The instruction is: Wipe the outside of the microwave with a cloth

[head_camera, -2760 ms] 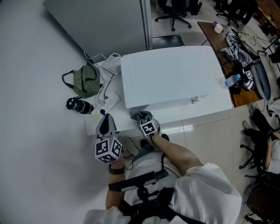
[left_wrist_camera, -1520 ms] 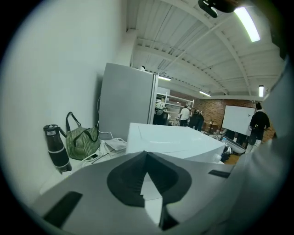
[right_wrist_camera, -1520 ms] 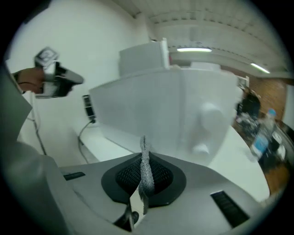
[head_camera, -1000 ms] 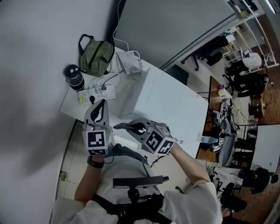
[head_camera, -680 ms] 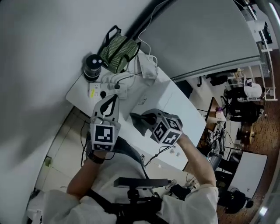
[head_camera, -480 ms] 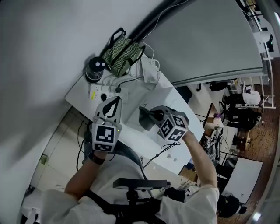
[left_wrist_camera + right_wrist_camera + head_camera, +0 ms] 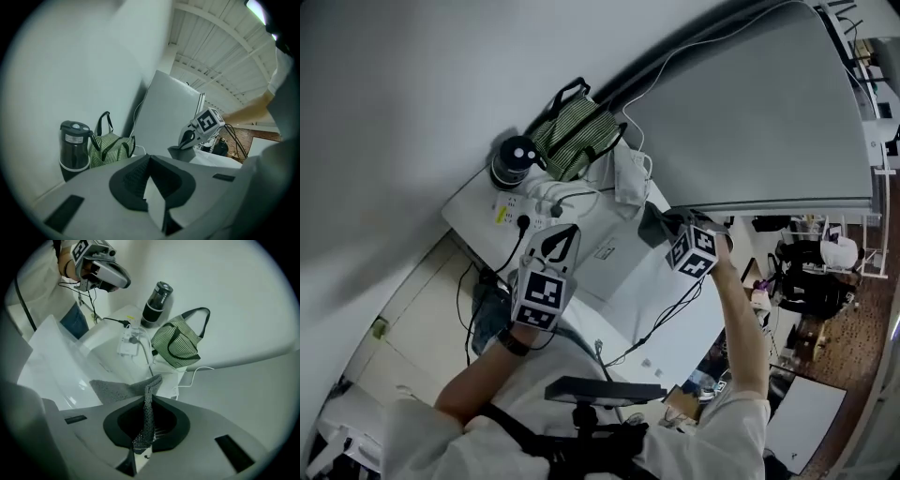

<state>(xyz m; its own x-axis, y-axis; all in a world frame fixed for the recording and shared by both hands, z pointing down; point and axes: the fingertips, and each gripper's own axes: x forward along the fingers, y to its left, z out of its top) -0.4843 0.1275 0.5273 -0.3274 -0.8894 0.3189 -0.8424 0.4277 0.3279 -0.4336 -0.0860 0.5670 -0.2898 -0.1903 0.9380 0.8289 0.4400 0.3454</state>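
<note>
The white microwave (image 7: 623, 277) stands on a white table (image 7: 473, 211). My right gripper (image 7: 675, 230) is shut on a grey cloth (image 7: 654, 223) at the far corner of the microwave's top, beside the grey partition. In the right gripper view the cloth (image 7: 124, 389) runs from the shut right gripper (image 7: 146, 427) and spreads on the microwave's white surface (image 7: 56, 366). My left gripper (image 7: 562, 239) hovers by the near left of the microwave, shut, with nothing in it. The left gripper view shows its jaws closed (image 7: 149, 161) and the right gripper (image 7: 187, 137) ahead.
A black flask (image 7: 514, 161), a green striped bag (image 7: 577, 131) and a white power strip (image 7: 539, 199) with cables sit on the table left of the microwave. A grey partition (image 7: 750, 112) rises just behind. Desks and office chairs stand at the right.
The right gripper has carried the cloth from the microwave's front across its top to the far corner. The head view has swung left. The left gripper has stayed by the near side.
</note>
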